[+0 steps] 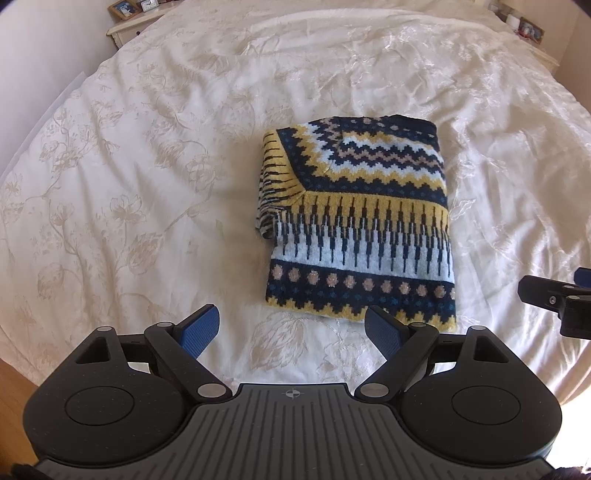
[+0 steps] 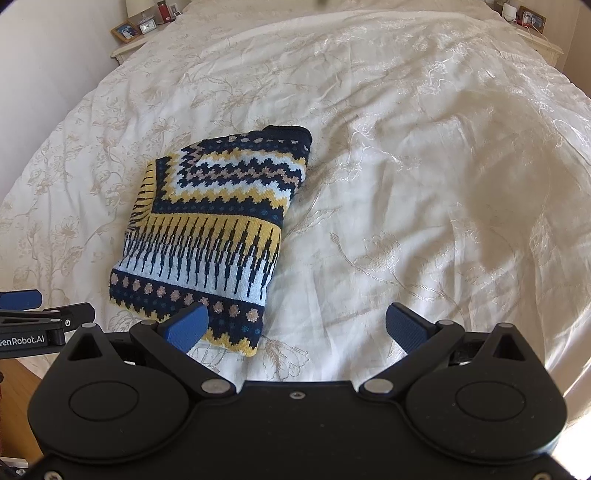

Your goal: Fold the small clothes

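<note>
Left wrist view: sweater (image 1: 358, 218) lies folded ahead of the spread, empty left gripper (image 1: 291, 332) (right gripper (image 2: 297, 328) likewise); folding looks complete.

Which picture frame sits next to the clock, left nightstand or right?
The left nightstand's wooden picture frame: the small clock stands right beside it. The right frame has none.

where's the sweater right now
The folded sweater lies on the white bedspread, right of centre in the left wrist view and left of centre in the right wrist view, just ahead of both open tongs.
</note>
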